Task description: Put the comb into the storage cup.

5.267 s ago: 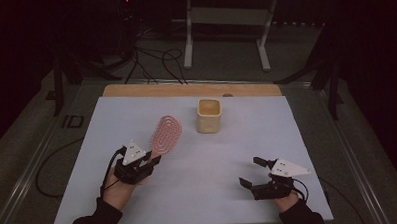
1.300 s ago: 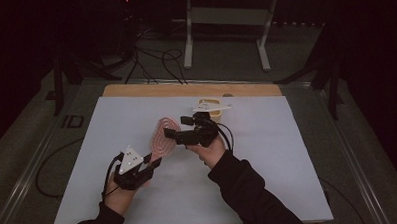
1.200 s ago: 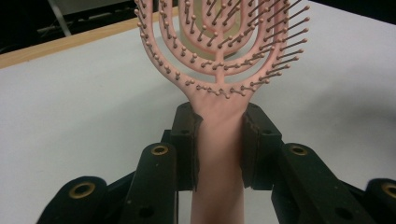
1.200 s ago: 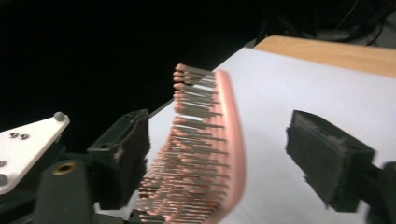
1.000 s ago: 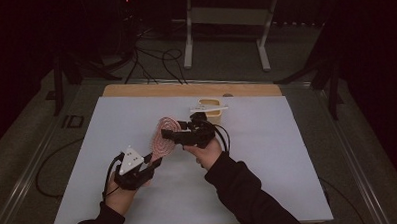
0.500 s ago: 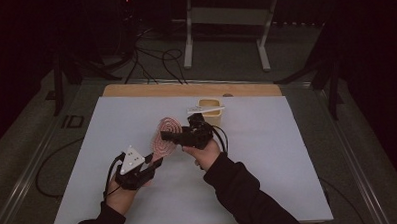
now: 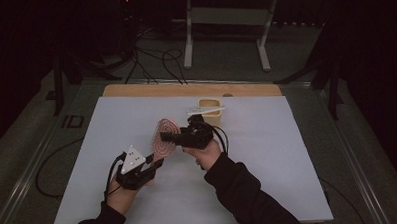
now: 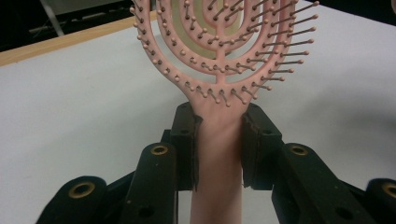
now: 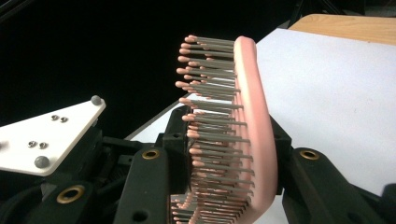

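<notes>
My left gripper (image 7: 156, 163) clamps the pink hairbrush (image 7: 165, 136) by its handle, lifted off the white table (image 7: 288, 154). My right gripper (image 7: 170, 137) now straddles the brush head — contact hard to make out. It started near the table's right edge. One brush, one yellow cup (image 7: 210, 111), partly hidden.

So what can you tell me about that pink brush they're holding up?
The hairbrush looks like pink plastic: an oval head of open concentric loops set with ball-tipped bristles, plus a plain handle. It is held above the white table. The left gripper clamps its handle; the right gripper's jaws stand either side of the head's edge.
</notes>
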`<state>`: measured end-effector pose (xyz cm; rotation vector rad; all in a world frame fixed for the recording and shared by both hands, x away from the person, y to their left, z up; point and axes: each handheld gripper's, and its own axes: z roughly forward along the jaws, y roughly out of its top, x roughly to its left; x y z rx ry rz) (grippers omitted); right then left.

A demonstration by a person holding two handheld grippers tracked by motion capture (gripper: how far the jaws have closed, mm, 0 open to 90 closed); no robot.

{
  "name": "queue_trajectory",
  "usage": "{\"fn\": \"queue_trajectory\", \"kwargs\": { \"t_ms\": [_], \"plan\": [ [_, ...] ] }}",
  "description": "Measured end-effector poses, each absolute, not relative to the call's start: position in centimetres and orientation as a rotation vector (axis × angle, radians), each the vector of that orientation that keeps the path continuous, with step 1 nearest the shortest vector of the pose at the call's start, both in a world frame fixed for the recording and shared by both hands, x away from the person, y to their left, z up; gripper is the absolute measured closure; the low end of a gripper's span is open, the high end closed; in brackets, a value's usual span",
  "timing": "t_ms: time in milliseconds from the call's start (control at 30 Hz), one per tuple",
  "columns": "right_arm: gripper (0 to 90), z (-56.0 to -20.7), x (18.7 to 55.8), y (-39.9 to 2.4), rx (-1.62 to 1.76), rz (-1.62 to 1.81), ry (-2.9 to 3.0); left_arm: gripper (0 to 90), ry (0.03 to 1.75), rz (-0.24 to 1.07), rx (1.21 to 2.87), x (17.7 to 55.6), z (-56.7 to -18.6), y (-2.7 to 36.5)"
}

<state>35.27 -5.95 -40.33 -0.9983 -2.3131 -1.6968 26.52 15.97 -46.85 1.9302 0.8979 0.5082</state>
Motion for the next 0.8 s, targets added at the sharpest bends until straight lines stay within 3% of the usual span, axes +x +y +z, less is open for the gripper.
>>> {"fn": "queue_trajectory", "kwargs": {
  "t_ms": [367,600,800],
  "plan": [
    [64.8,-40.0,34.9,-6.0,-0.989,-1.764,-2.319,68.4,0.882,0.39,1.905,26.9,-46.9,16.1],
    [64.9,-39.4,35.1,-7.0,-1.02,-1.818,-2.339,46.4,0.935,0.38,1.878,27.0,-46.7,16.2],
    [64.9,-38.9,35.3,-7.7,-1.017,-1.837,-2.371,37.4,0.939,0.358,1.894,27.0,-46.6,16.2]
  ]
}}
